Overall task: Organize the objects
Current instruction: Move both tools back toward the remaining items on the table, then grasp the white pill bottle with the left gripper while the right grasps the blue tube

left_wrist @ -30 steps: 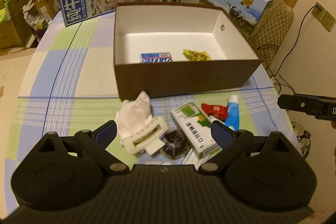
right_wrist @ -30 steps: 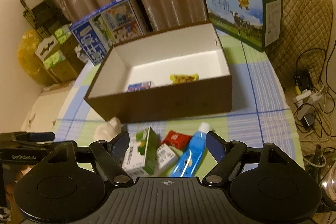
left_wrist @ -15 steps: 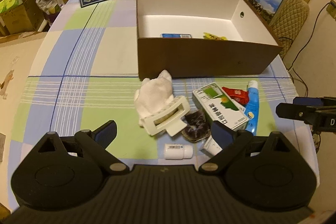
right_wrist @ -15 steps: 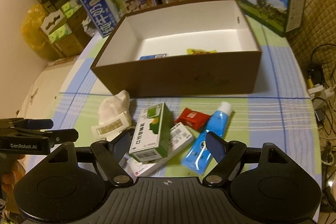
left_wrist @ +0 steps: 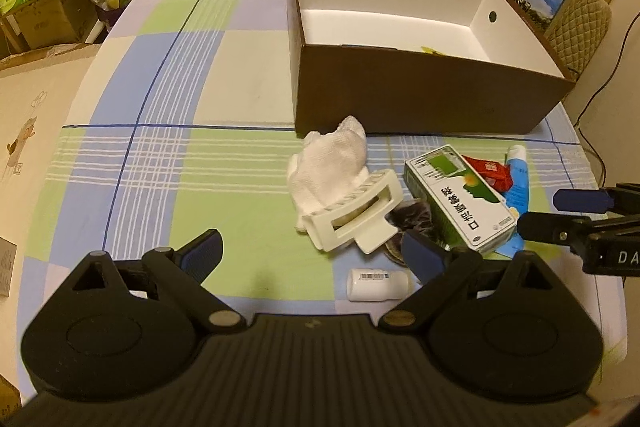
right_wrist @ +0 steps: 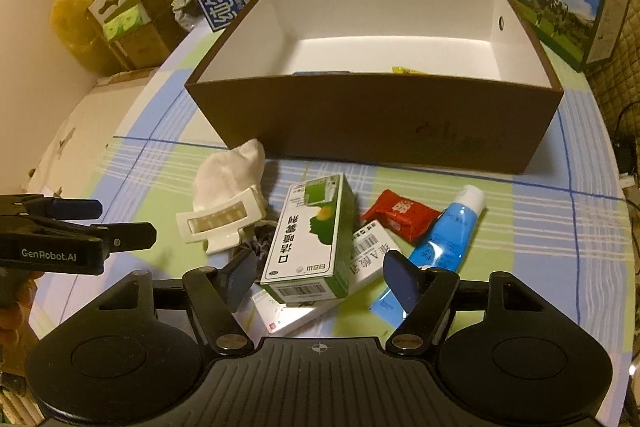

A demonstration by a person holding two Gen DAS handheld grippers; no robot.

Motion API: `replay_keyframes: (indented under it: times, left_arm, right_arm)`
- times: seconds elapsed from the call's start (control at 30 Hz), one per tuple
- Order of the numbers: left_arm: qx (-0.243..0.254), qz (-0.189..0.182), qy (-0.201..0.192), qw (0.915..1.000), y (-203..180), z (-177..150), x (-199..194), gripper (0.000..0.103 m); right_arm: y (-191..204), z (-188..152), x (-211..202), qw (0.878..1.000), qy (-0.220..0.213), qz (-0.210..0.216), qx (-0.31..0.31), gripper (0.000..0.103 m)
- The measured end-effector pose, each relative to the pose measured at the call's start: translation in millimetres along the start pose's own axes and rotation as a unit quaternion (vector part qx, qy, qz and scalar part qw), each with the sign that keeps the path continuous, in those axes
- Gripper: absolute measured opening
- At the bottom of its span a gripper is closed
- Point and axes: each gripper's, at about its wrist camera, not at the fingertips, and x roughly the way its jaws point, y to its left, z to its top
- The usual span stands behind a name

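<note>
Down on the checked worktop (right_wrist: 132, 163), a small heap of things lies just in front of the brown box (right_wrist: 380, 123). Both hand-held grippers hang over that heap. The right hand-held gripper (right_wrist: 320, 273) has its jaws closing, still apart, with the near end of the green and white carton (right_wrist: 308, 239) between them; the pads are not pressing on it. That carton lies on top of 2 flatter white packets (right_wrist: 368, 259). To its right are the red sachet (right_wrist: 400, 213) and the blue tube (right_wrist: 448, 235), touching each other. To its left sits the white clip (right_wrist: 220, 223) on a bunched white cloth (right_wrist: 228, 171), with a dark bundle (left_wrist: 416, 219) showing between clip and carton. The left hand-held gripper (left_wrist: 312, 251) stands wide apart and holds nothing; a small white bottle (left_wrist: 376, 283) lies on its side on the worktop between its fingers. Inside the box, only the edges of a blue item (right_wrist: 320, 72) and a yellow wrapper (right_wrist: 404, 70) show over the near wall.
</note>
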Motion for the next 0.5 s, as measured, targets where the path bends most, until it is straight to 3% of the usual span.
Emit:
replay_keyframes:
  times: [0.23,0.5]
  left_arm:
    - [0.023,-0.010,0.019,0.9995,-6,-9,19,0.093]
    - [0.056,-0.034,0.052,0.9965,-32,-32,58,0.077]
  right_arm:
    - [-25,-5,-3,0.999,0.001,-0.021,0.040,0.068]
    - [-50,-10,-14,0.996,-0.003,-0.041,0.077,0.068]
